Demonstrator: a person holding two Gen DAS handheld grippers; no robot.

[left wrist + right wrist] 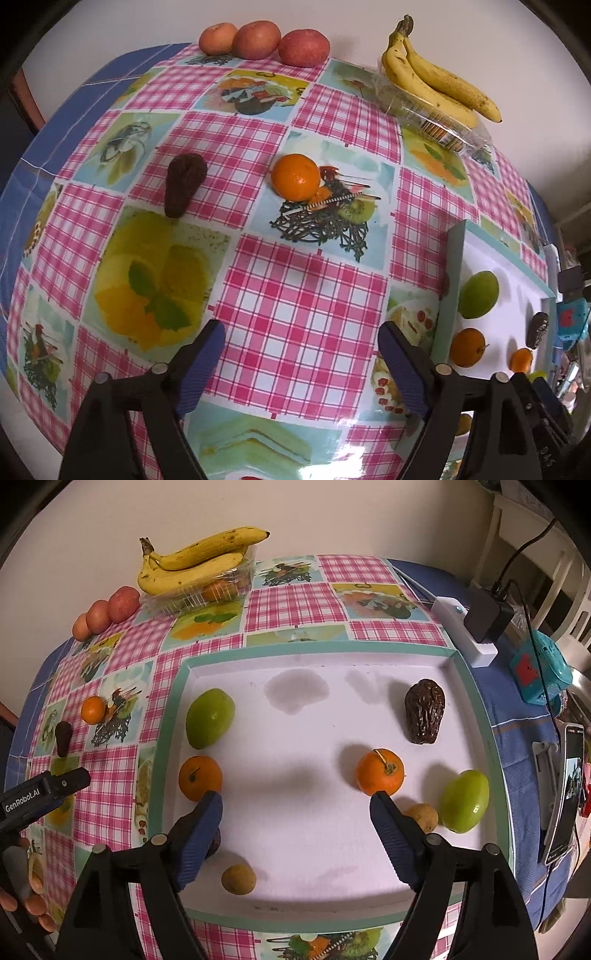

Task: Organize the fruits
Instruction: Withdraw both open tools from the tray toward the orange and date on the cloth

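The white tray (pixel 476 709) with a teal rim sits on the tabletop (pixel 295 288), which is covered by a pink checked cloth with fruit prints. In the tray: a green fruit (pixel 209 718) at far left with an orange (pixel 200 777) just in front of it; a wrinkled dark brown fruit (pixel 424 710) at far right; a second orange (pixel 380 771) with its stem up, in front of that; a second green fruit (pixel 464 800) near the right rim; two small tan round fruits, one (pixel 423 816) beside the right green fruit, one (pixel 238 878) near the front edge. A clear plastic box (pixel 201 590) at the back of the tabletop holds something orange, with a bunch of bananas (pixel 195 559) resting on top. Outside any container: a loose orange (pixel 295 177) and a dark brown fruit (pixel 184 184) lie apart on the cloth, and three reddish round fruits (pixel 264 40) sit in a row along the back edge. The left gripper (pixel 301 350) hovers over bare cloth, pointing toward the loose orange, jaws wide apart and holding nothing. The right gripper (pixel 295 821) hangs over the tray's front half, jaws wide apart and empty; something dark shows behind its left finger (pixel 201 834), too hidden to identify. Fingers of a hand (pixel 26 901) grip the left tool's handle.
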